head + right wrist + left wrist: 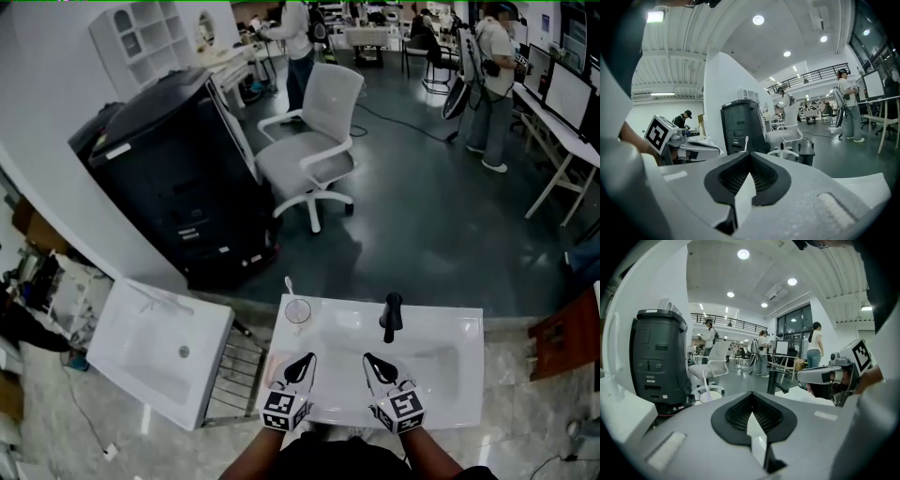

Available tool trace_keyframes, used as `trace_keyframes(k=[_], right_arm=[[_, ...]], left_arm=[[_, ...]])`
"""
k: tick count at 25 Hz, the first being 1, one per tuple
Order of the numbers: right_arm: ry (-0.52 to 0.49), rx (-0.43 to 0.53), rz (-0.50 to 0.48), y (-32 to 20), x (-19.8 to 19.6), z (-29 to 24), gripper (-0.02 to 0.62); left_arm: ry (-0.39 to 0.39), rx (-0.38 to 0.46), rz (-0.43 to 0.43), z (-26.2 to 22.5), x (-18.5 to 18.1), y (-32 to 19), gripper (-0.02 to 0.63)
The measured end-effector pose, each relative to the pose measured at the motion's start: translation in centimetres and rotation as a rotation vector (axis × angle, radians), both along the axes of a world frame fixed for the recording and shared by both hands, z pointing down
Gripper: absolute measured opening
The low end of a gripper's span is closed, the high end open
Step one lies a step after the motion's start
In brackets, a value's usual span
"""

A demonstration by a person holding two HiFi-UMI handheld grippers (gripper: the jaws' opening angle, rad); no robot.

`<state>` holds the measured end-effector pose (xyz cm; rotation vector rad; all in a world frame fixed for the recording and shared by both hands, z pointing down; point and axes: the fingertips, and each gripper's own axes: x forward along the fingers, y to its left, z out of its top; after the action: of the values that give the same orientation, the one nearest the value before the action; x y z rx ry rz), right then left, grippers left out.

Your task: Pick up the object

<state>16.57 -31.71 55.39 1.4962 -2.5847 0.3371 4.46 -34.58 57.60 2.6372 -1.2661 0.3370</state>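
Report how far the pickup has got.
Nothing done yet: the cup with its toothbrush stands untouched at the back corner of the sink. In hand: left tool and right tool hang shut and empty over the near rim. Left: open, reach, grip, lift.

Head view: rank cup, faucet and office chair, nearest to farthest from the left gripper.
1. Clear cup: just ahead of the left gripper, on the sink rim.
2. Black faucet: ahead, to the right.
3. White office chair: far off, on the floor.
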Motion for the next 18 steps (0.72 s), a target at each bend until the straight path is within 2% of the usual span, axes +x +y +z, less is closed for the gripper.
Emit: trace_keyframes(k=[7,12,15,18], right_arm=[[0.117,-0.01,-0.047,0.2,-3.4,1.9,0.003],[0.131,-0.058,-0.084,0.5,-5.5,3.7,0.003],[0.134,-0.083,-0.093,0.6,-6.4,4.7,0.003],[0.136,-0.108,-0.1,0.7,-7.1,5.7,0.003]], left_arm=[[-0.061,-0.062,-0.018,3.3,-3.5,0.4,0.018],[-0.113,-0.103,-0.053,5.1,-5.5,0.8,0.018],[-0.116,-0.128,-0.076,6.0,-6.8,1.1,0.019],[-0.112,-0.148,-0.087,7.0,-7.9,1.5,0.071]])
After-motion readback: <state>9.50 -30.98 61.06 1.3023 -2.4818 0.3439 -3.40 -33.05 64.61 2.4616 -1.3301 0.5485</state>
